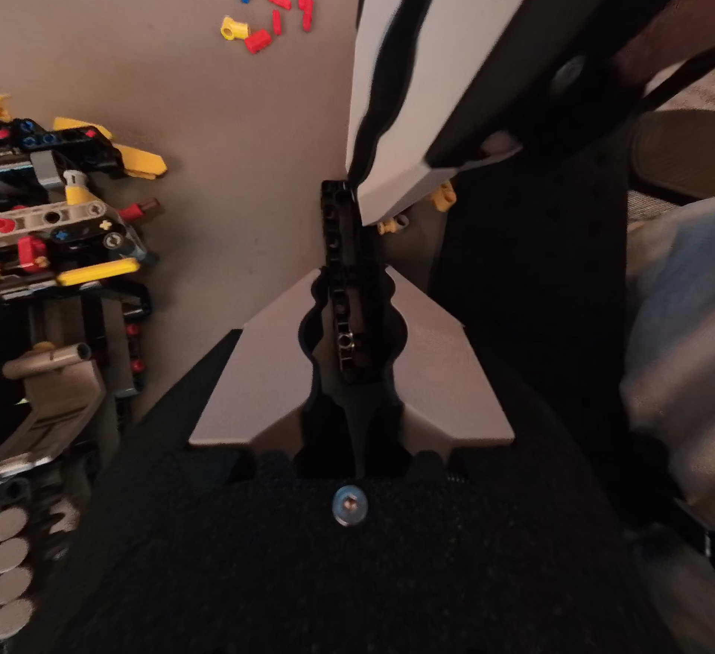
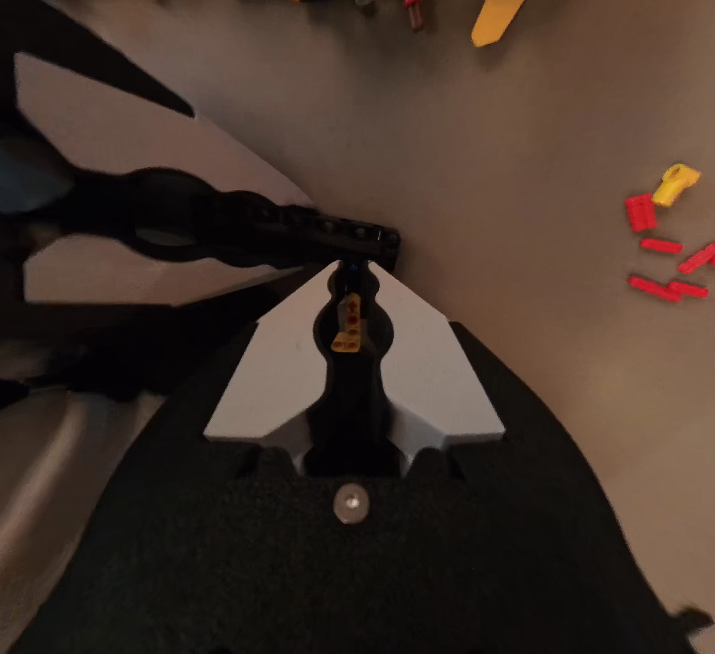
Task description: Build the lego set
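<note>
Black holed beam (image 1: pixel 340 271) (matte plastic), pinched in left jaws, tabletop (image 1: pixel 216 140).

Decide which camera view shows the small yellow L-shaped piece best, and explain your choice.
The right wrist view: the yellow L-shaped piece sits centred between the right gripper fingers, its holes and red pins visible. In the left wrist view that gripper comes in from the upper right and hides the piece; only the black beam shows clearly there.
</note>
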`<state>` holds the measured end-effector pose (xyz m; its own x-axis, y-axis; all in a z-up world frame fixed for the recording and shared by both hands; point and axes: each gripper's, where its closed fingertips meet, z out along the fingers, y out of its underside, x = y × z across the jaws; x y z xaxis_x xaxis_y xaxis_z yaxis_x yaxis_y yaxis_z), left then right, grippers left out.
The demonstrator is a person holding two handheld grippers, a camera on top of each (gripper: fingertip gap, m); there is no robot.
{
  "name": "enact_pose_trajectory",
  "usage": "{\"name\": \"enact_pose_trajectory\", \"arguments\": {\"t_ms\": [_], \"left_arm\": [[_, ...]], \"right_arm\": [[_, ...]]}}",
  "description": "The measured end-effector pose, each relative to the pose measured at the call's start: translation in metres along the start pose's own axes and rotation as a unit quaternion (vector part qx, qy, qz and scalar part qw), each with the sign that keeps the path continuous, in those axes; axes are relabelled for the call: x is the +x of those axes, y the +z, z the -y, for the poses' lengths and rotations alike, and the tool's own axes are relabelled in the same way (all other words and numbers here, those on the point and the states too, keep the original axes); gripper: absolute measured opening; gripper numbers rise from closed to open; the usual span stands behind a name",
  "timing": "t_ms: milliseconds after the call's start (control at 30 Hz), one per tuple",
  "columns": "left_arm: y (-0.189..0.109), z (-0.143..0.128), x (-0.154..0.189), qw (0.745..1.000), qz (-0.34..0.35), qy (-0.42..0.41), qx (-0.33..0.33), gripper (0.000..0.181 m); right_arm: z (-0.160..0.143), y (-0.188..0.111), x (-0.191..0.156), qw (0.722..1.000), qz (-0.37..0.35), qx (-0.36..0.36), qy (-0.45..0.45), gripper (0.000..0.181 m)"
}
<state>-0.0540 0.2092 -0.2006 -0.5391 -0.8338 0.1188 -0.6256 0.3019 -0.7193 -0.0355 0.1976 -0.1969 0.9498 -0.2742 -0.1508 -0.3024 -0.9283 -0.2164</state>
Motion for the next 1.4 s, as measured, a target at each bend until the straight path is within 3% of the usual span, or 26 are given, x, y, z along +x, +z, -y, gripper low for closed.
{"name": "enact_pose_trajectory", "arguments": {"t_ms": [67, 167, 267, 300, 400, 533, 567, 667, 733, 767, 833, 900, 1000, 1100, 1200, 1300, 1400], "left_arm": [[-0.002, 0.001, 0.000, 0.999, -0.021, -0.027, 0.006, 0.028], [-0.015, 0.021, 0.008, 0.989, -0.101, -0.090, 0.059, 0.027], [-0.043, 0.051, 0.017, 0.953, -0.219, -0.164, 0.131, 0.027], [-0.055, 0.060, 0.017, 0.935, -0.257, -0.193, 0.152, 0.027], [-0.090, 0.075, 0.010, 0.874, -0.370, -0.258, 0.178, 0.027], [-0.137, 0.084, 0.007, 0.773, -0.519, -0.330, 0.154, 0.027], [-0.145, 0.085, 0.009, 0.760, -0.537, -0.335, 0.147, 0.027], [-0.155, 0.082, 0.017, 0.753, -0.554, -0.336, 0.117, 0.027], [-0.155, 0.082, 0.019, 0.755, -0.547, -0.343, 0.114, 0.027], [-0.159, 0.085, 0.017, 0.746, -0.554, -0.348, 0.122, 0.026], [-0.159, 0.088, 0.003, 0.757, -0.530, -0.352, 0.150, 0.026], [-0.155, 0.086, -0.020, 0.812, -0.453, -0.313, 0.196, 0.027], [-0.156, 0.080, -0.049, 0.876, -0.336, -0.232, 0.256, 0.027], [-0.161, 0.081, -0.052, 0.890, -0.287, -0.183, 0.304, 0.021], [-0.146, 0.068, -0.057, 0.920, -0.217, -0.144, 0.293, 0.009], [-0.134, 0.056, -0.054, 0.932, -0.205, -0.127, 0.270, 0.009], [-0.129, 0.054, -0.053, 0.930, -0.209, -0.137, 0.271, 0.009]], "right_arm": [[0.013, -0.020, -0.003, 0.996, 0.054, 0.065, -0.014, 0.021], [0.034, -0.079, 0.007, 0.972, 0.110, 0.200, -0.057, 0.043], [0.037, -0.115, 0.013, 0.931, 0.151, 0.294, -0.156, 0.073], [0.036, -0.122, 0.012, 0.915, 0.166, 0.319, -0.181, 0.075], [0.036, -0.139, -0.014, 0.851, 0.257, 0.378, -0.260, 0.072], [0.043, -0.136, -0.057, 0.780, 0.340, 0.382, -0.360, 0.059], [0.047, -0.133, -0.065, 0.768, 0.353, 0.383, -0.373, 0.059], [0.051, -0.131, -0.083, 0.741, 0.380, 0.372, -0.409, 0.034], [0.059, -0.137, -0.089, 0.724, 0.364, 0.399, -0.430, 0.012], [0.064, -0.140, -0.090, 0.717, 0.352, 0.417, -0.434, 0.011], [0.074, -0.141, -0.086, 0.734, 0.371, 0.409, -0.396, 0.011], [0.085, -0.132, -0.074, 0.772, 0.392, 0.383, -0.322, 0.008], [0.100, -0.125, -0.056, 0.791, 0.426, 0.381, -0.218, 0.007], [0.103, -0.116, -0.052, 0.791, 0.453, 0.377, -0.163, 0.008], [0.106, -0.110, -0.050, 0.780, 0.466, 0.397, -0.129, 0.007], [0.107, -0.106, -0.048, 0.749, 0.483, 0.441, -0.101, 0.007], [0.106, -0.101, -0.045, 0.751, 0.495, 0.429, -0.085, 0.007]]}}
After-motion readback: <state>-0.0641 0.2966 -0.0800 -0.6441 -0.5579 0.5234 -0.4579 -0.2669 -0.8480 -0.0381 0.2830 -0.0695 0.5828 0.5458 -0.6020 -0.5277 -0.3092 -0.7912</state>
